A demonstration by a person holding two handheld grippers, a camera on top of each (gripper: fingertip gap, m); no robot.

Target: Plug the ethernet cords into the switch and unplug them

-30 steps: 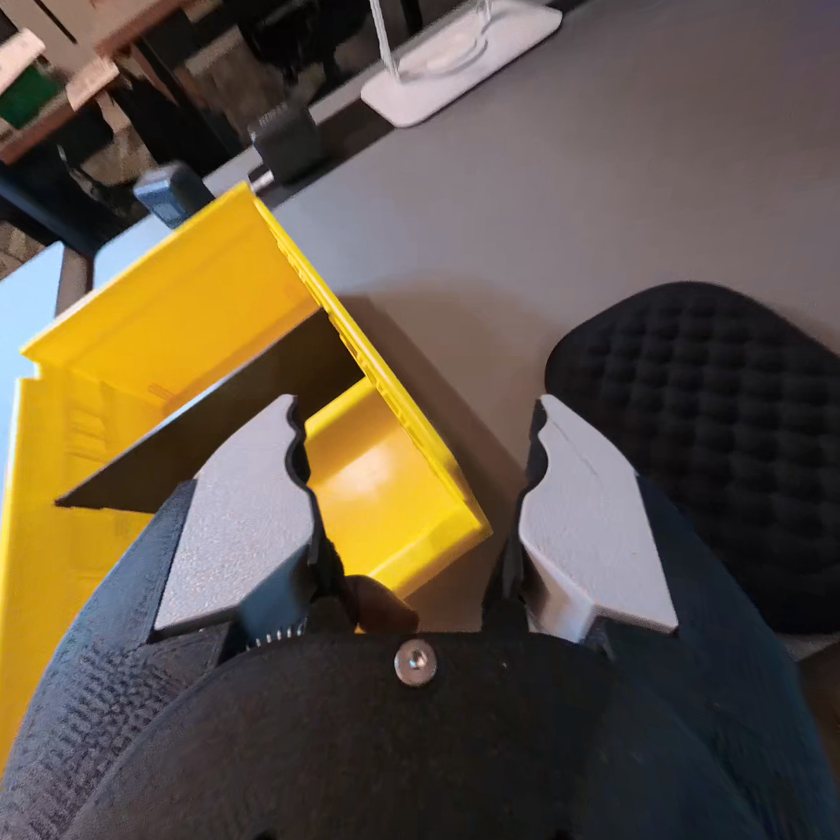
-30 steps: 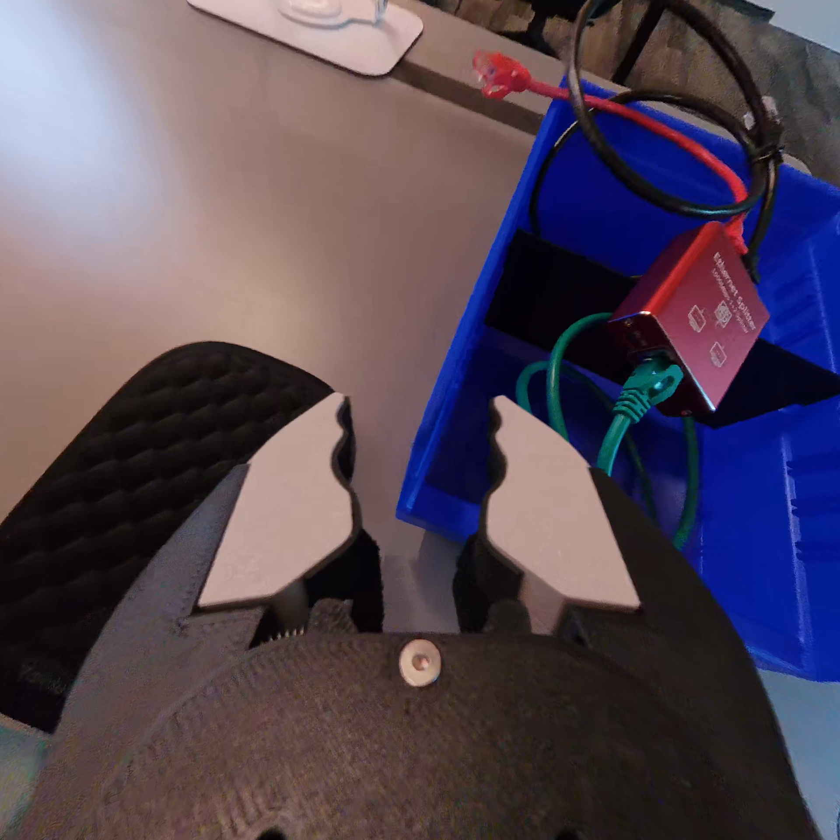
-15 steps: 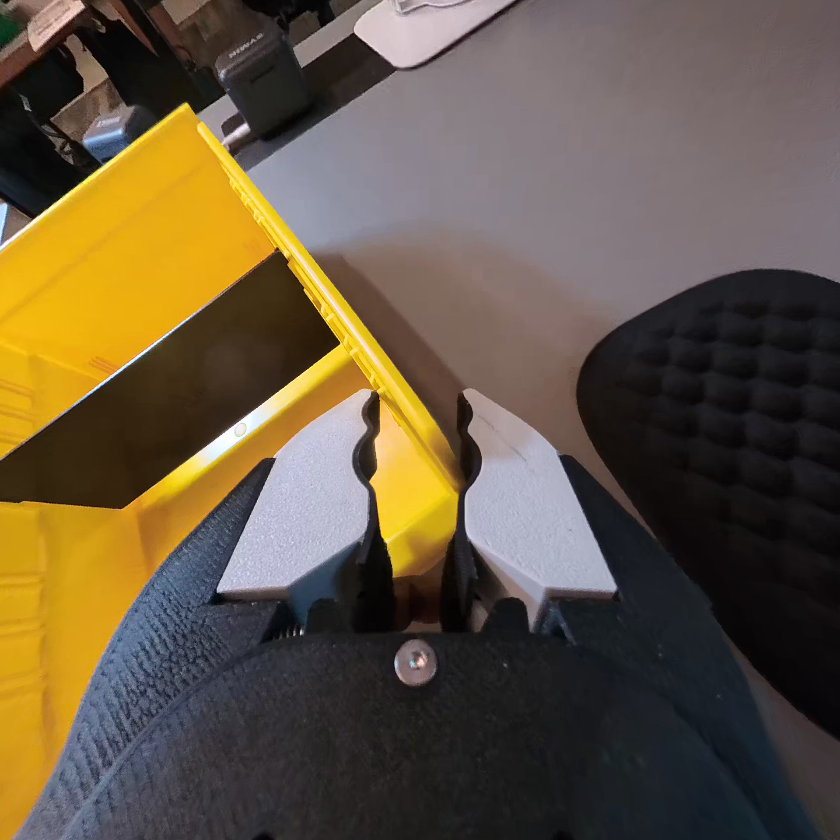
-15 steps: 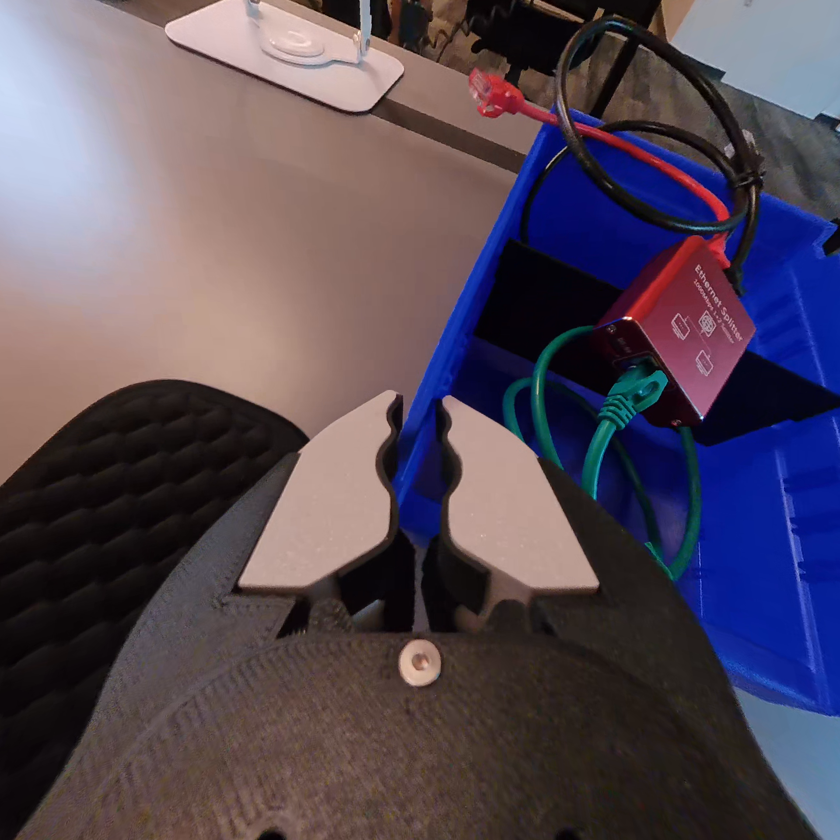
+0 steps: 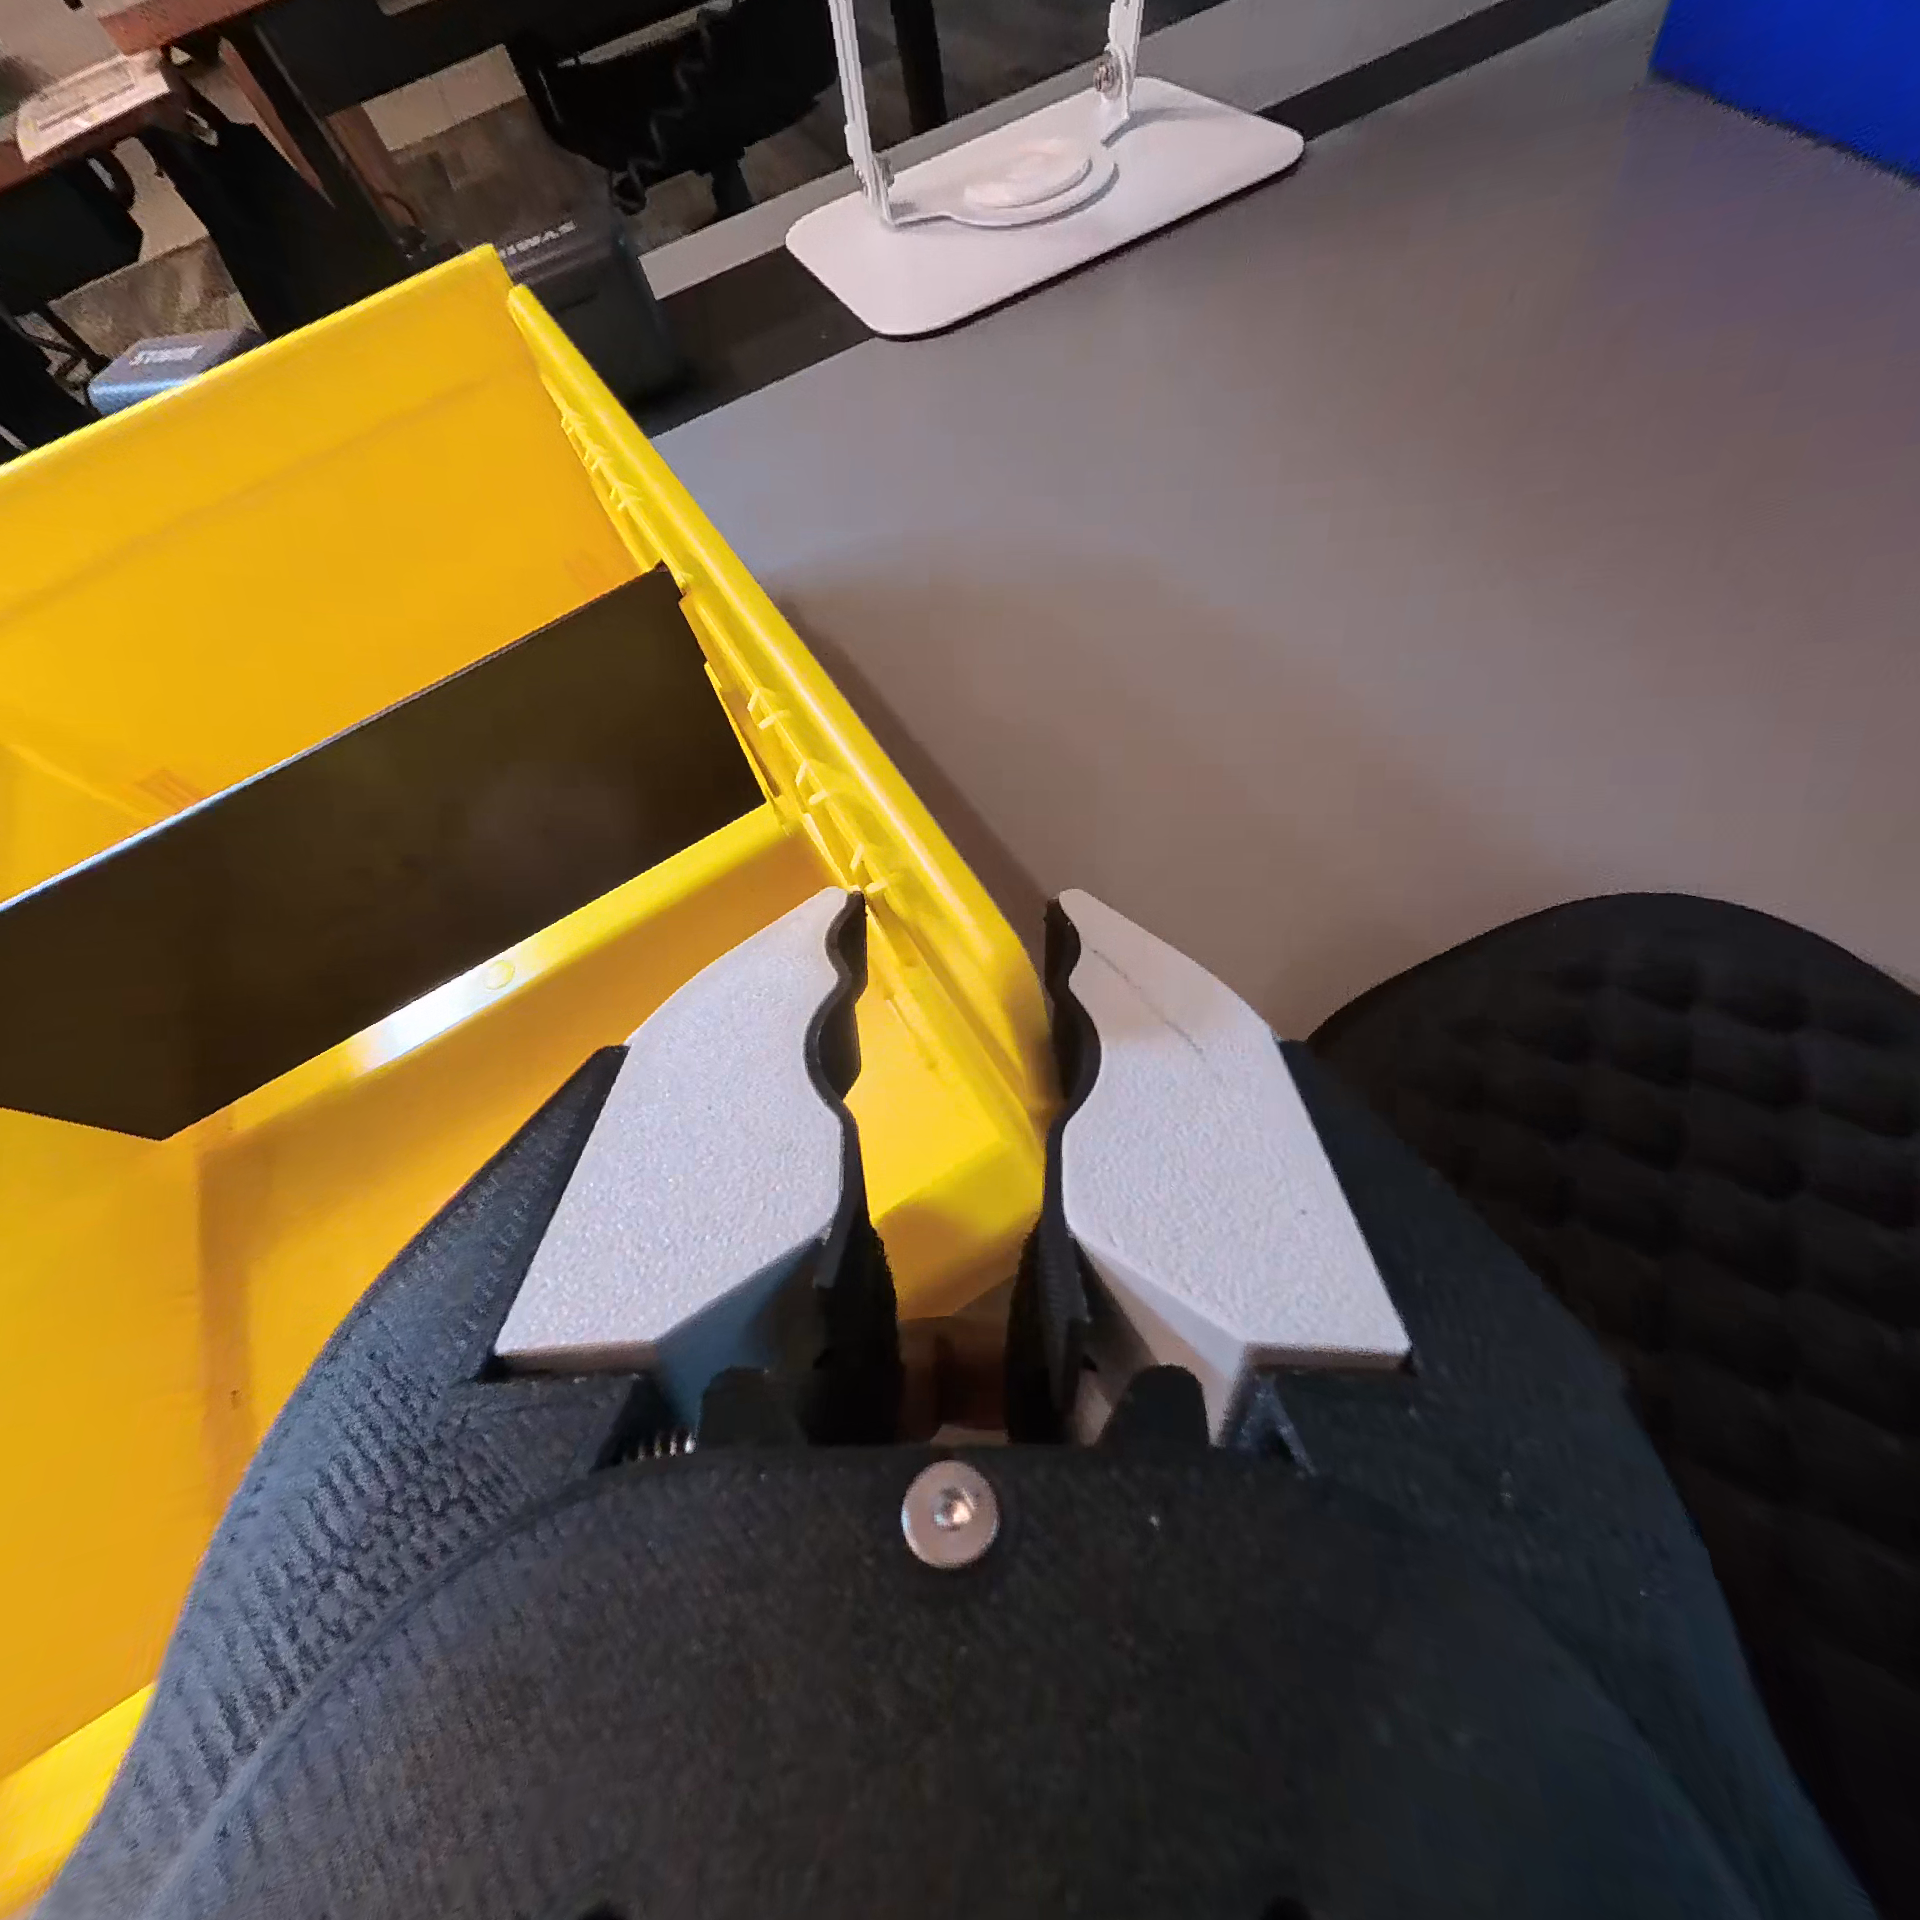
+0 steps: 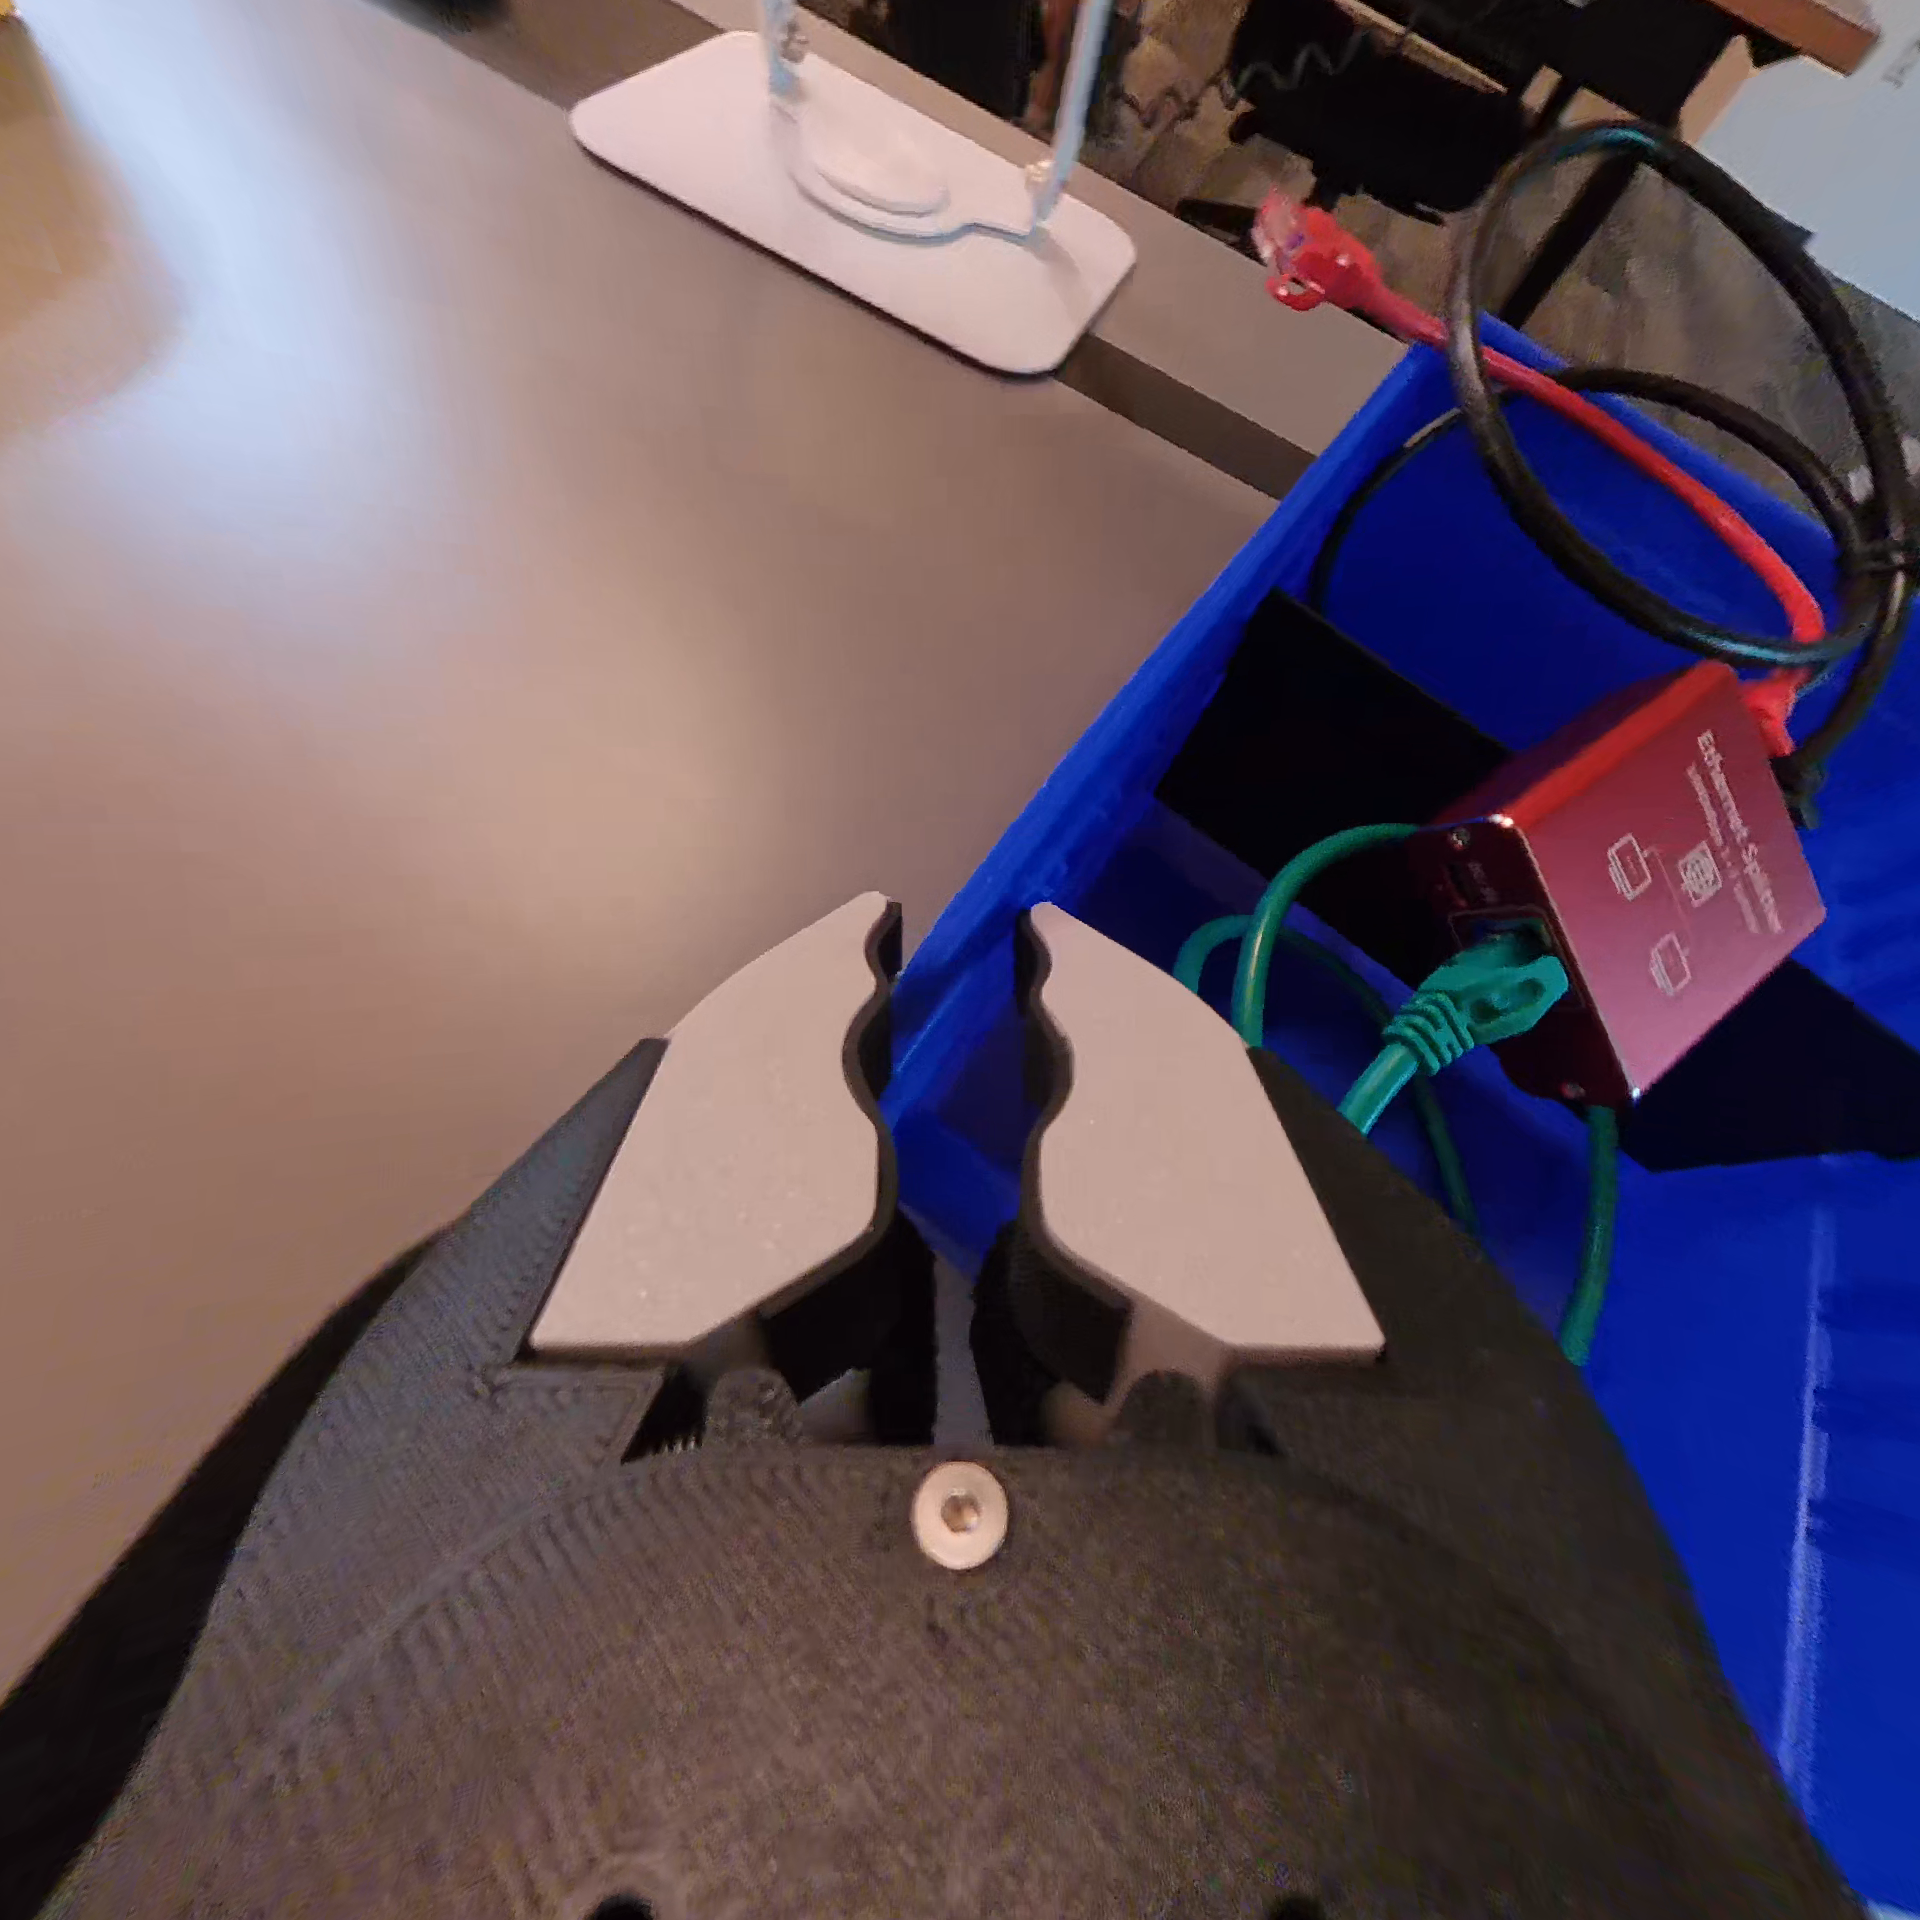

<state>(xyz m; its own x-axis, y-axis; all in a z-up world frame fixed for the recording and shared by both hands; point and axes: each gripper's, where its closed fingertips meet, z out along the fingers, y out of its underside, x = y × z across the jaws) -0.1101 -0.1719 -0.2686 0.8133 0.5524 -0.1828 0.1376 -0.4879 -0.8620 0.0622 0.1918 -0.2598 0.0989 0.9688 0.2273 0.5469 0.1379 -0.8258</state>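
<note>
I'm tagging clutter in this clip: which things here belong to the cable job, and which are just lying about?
Job:
red switch box
green cable, plugged in
red cable
black cable
blue bin

Lying about:
yellow bin
white stand
black pad

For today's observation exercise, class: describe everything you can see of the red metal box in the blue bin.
The red box is a small rectangular unit with a glossy, metallic-looking casing and white printed icons and writing on its top face. It sits tilted inside the blue bin, apparently resting on the black divider. A green cable is plugged into its near end; a red cable and a black cable meet its far end.
</note>
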